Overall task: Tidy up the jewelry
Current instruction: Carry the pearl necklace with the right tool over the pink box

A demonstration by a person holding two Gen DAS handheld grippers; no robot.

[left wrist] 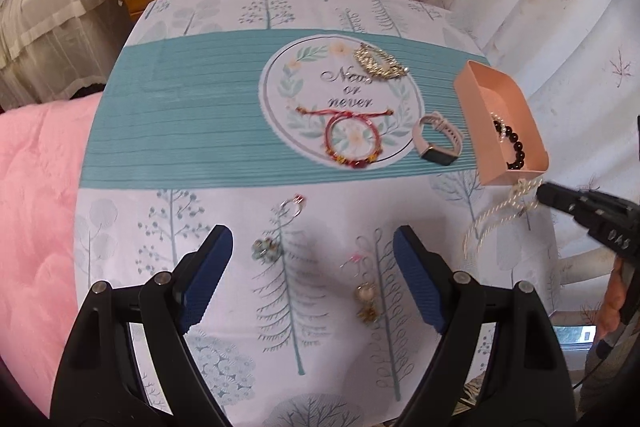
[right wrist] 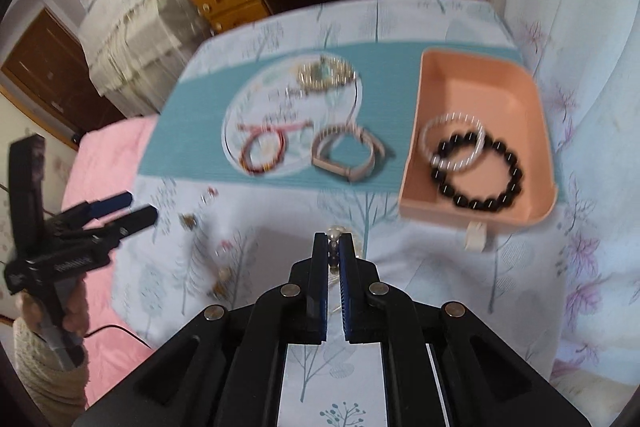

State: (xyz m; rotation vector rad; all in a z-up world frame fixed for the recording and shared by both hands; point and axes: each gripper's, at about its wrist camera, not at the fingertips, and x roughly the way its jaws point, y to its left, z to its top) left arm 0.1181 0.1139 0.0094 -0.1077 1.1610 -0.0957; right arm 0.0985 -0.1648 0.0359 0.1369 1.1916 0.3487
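The right gripper (right wrist: 333,241) is clenched on a thin pale necklace (left wrist: 496,215), whose twisted loop hangs from its tips just in front of the pink box (left wrist: 472,107); pinching it at one point lets the rest dangle free so it can probably be lowered into the box without snagging. The box sits at the right edge of the table (left wrist: 168,131), within easy reach of that hand, and already holds a black bead bracelet (right wrist: 476,175) with a white bead bracelet (right wrist: 452,143) overlapping it. The left gripper (left wrist: 308,247) is released, holding nothing, poised above a small blue-green earring (left wrist: 265,250) and a dangling earring (left wrist: 366,291), likely its next picks. Waiting on the cloth are a ring (left wrist: 294,206), a red cord bracelet (left wrist: 352,139), a pink watch (left wrist: 438,139) and a gold chain bracelet (left wrist: 380,63)
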